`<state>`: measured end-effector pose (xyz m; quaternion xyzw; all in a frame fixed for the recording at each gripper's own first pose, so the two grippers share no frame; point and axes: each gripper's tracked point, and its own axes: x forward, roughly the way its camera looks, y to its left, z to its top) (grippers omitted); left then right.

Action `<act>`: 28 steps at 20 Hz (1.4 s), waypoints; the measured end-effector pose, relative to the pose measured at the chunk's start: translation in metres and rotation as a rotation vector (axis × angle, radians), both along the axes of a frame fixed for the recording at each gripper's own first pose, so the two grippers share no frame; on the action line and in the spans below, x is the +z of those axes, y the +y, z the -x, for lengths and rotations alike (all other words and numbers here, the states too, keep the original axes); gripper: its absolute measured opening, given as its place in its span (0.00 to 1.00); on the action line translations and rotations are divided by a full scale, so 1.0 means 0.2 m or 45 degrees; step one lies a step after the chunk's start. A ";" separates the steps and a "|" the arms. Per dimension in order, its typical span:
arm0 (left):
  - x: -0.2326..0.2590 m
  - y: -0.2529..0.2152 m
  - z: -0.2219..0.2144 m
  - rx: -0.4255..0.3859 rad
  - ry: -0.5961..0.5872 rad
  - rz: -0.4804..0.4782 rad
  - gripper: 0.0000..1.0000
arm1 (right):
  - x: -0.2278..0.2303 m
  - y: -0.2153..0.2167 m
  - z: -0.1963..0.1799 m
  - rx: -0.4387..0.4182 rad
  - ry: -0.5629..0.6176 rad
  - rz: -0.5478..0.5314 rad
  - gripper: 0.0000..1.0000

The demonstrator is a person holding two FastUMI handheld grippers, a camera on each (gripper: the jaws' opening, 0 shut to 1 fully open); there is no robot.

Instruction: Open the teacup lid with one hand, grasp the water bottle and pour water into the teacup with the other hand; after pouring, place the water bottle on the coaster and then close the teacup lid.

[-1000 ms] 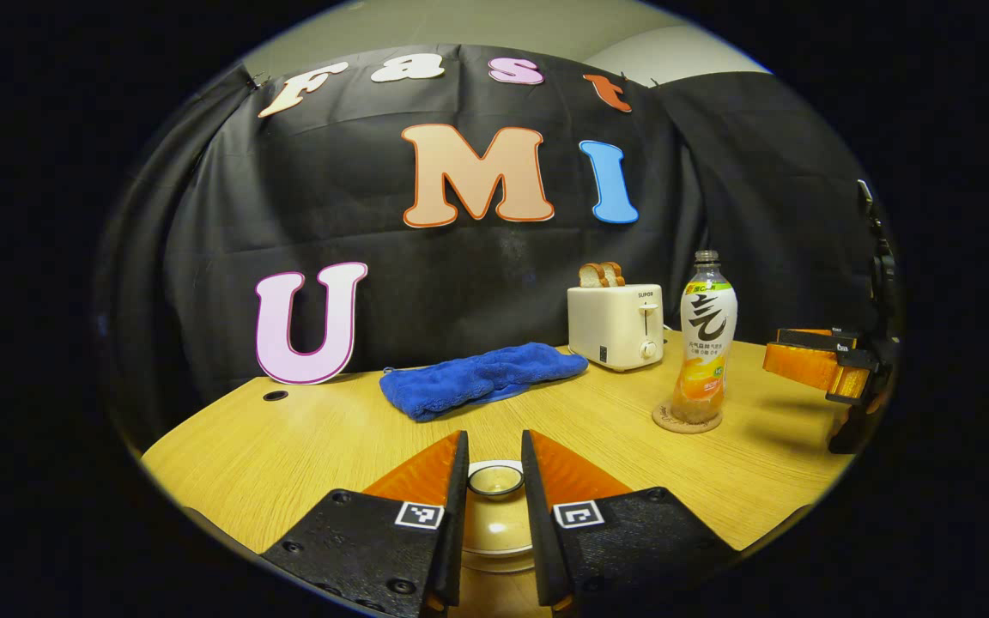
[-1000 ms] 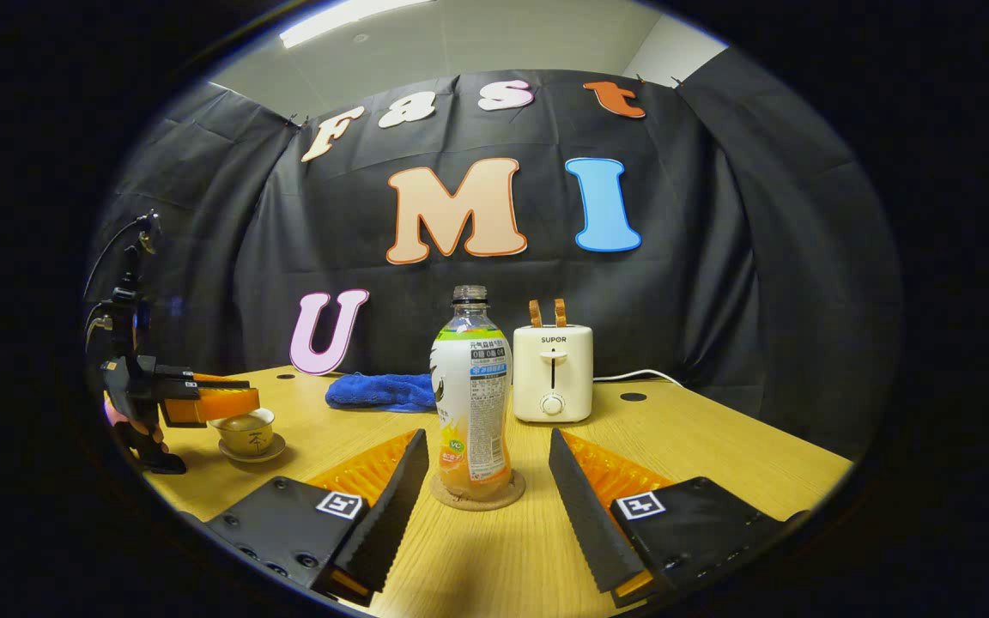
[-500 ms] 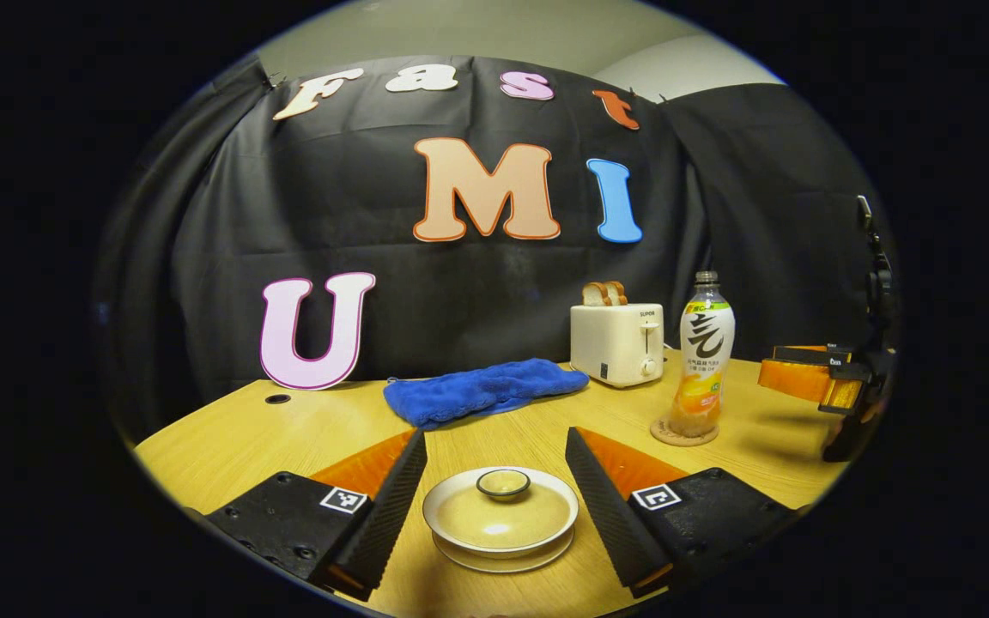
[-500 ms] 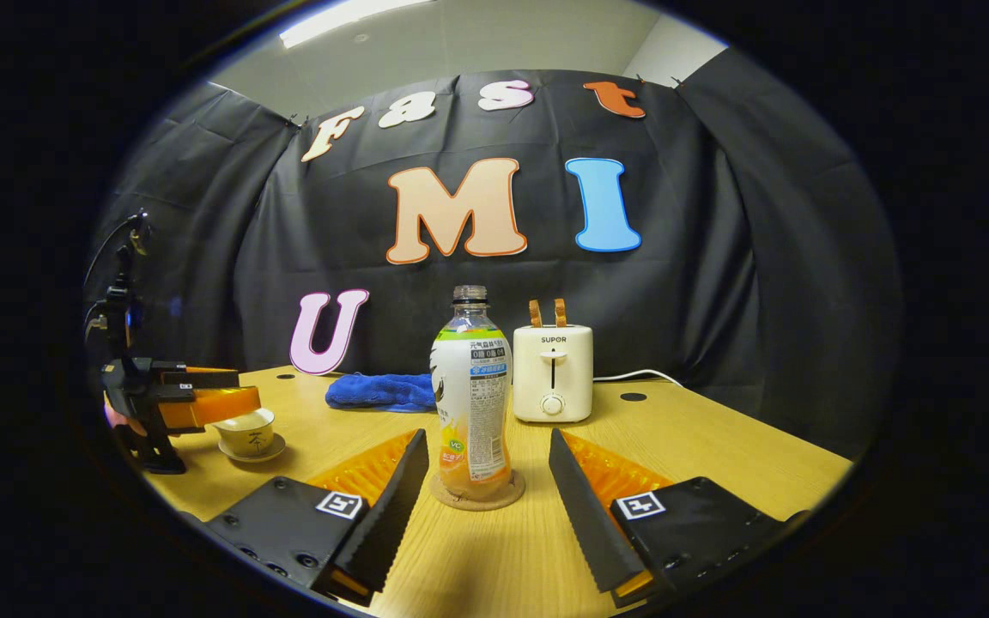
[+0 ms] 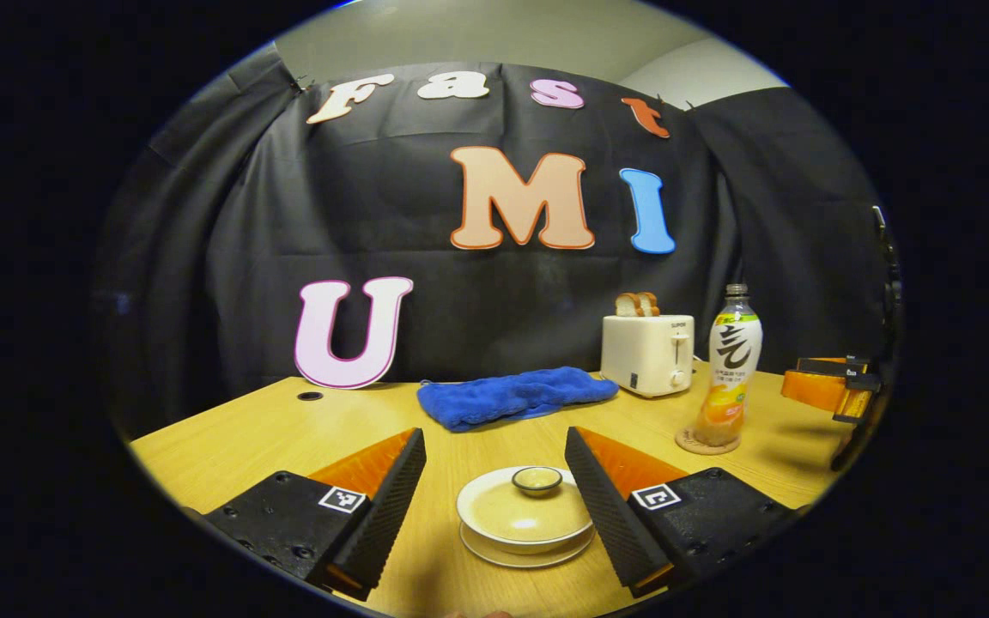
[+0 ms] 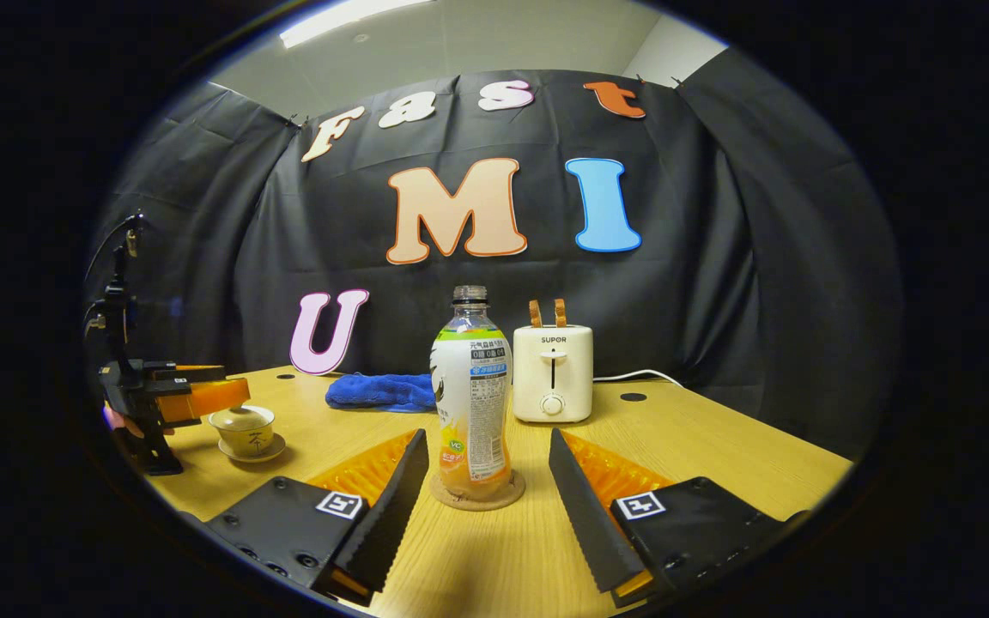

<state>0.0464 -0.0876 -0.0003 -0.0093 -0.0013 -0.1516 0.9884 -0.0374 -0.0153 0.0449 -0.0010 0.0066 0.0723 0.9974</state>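
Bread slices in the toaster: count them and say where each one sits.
2. Both bread slices stand upright side by side in the top of the white toaster, behind the bottle. Their lower parts are hidden inside.

In the left gripper view, the lidded teacup (image 5: pixel 524 515) is sitting between the spread jaws of the left gripper (image 5: pixel 494 459), touching neither. Bare surface (image 5: pixel 288 429) is lying open toward 10 o'clock; a blue cloth (image 5: pixel 516 395) is blocking 12 o'clock, and a toaster (image 5: pixel 647 354) is standing at 1 o'clock. In the right gripper view, the bottle (image 6: pixel 471 395) on its coaster (image 6: pixel 477 493) is standing between the parted jaws of the right gripper (image 6: pixel 482 459), with gaps on both sides. Open surface is stretching toward 3 o'clock.
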 end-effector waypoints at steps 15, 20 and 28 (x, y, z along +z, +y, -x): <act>0.00 0.34 0.12 0.427 0.007 -0.015 0.95 | 0.00 0.00 0.00 0.000 0.000 0.001 0.94; -0.01 0.35 0.13 0.458 0.011 -0.013 0.95 | 0.00 0.00 0.00 0.000 0.000 0.001 0.90; 0.00 0.35 0.13 0.458 0.011 -0.013 0.95 | 0.00 0.00 0.00 0.000 0.000 0.001 0.94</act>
